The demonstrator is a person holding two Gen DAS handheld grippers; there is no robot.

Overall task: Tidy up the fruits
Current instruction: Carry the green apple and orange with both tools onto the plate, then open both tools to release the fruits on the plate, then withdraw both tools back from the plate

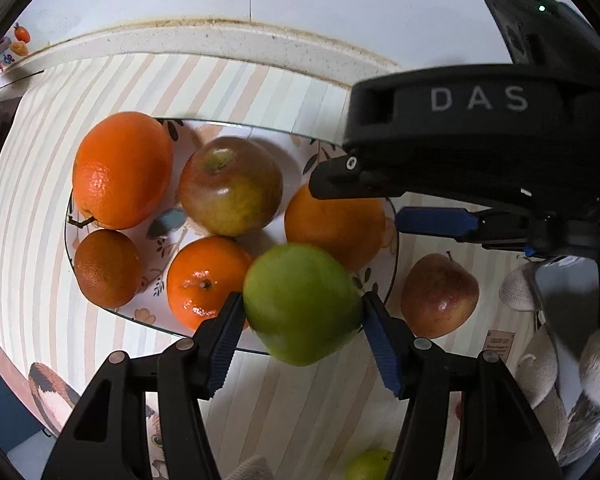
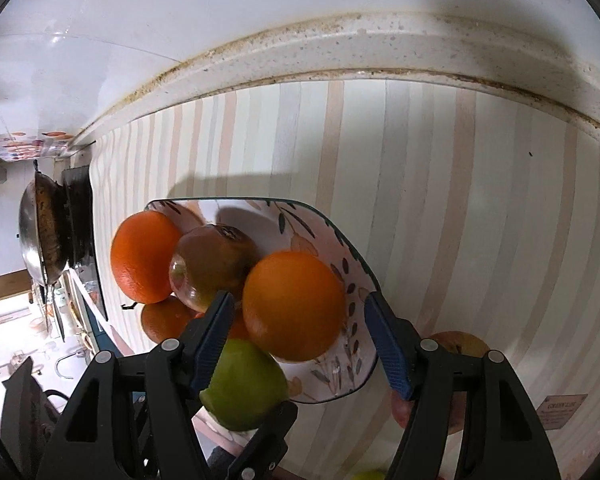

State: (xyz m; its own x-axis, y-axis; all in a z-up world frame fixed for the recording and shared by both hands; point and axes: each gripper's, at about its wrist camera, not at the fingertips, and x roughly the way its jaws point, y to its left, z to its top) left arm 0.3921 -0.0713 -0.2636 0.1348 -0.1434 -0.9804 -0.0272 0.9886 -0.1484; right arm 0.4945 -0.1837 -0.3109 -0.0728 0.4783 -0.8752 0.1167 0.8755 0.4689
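My left gripper point(image 1: 303, 300) is shut on a green apple point(image 1: 300, 304), its blue pads pressed on both sides, over the near rim of a floral plate point(image 1: 220, 132). The plate holds several oranges and a red-green apple point(image 1: 230, 186). In the right wrist view my right gripper point(image 2: 298, 298) is open around the plate's right-hand orange point(image 2: 294, 306), with a gap at each pad. Its fingers point(image 1: 436, 220) show over that orange point(image 1: 336, 228) in the left view. The green apple point(image 2: 244, 384) appears low in the right view beside a left finger point(image 2: 268, 436).
A red apple point(image 1: 440, 296) lies on the striped mat right of the plate point(image 2: 340, 376), and another green fruit point(image 1: 368, 466) lies nearer. A gloved hand point(image 1: 540, 360) is at the right. A wok point(image 2: 40, 236) sits on a stove to the left. A tiled wall backs the counter.
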